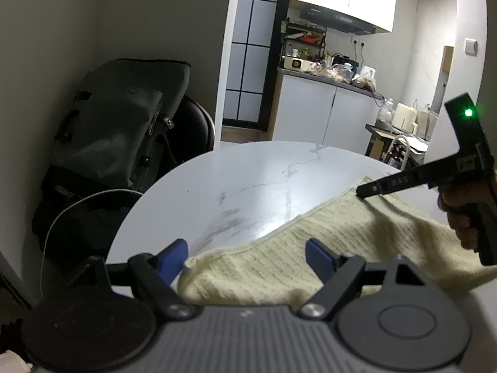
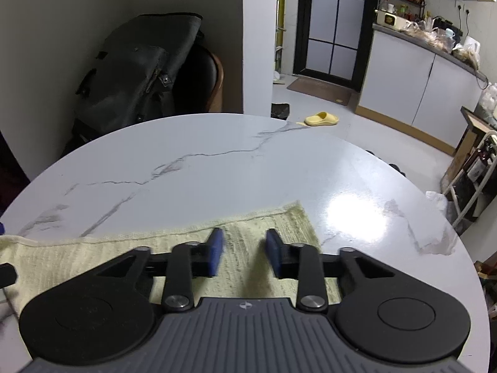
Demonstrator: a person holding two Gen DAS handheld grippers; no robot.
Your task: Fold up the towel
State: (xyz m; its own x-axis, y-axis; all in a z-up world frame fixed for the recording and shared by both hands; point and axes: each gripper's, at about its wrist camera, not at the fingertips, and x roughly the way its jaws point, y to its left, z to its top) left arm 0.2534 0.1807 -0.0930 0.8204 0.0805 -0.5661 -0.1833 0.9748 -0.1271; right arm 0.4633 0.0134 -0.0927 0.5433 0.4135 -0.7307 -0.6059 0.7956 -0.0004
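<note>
Pale yellow towel [image 1: 310,248] lies along the near edge of your marble table [image 2: 217,161], already bunched at its left end. Your left gripper [image 1: 247,256] hangs over that left corner with its blue pads spread wide, holding nothing, so it looks placed to take the corner. Your right gripper [image 2: 245,253] sits low over the right end, pads apart with cloth showing between them, not yet pinching. Both ends are covered, likely so you can lift them together.

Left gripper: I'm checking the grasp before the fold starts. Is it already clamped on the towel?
No. The left gripper has its blue pads spread wide, with the towel lying unpinched between them.
</note>
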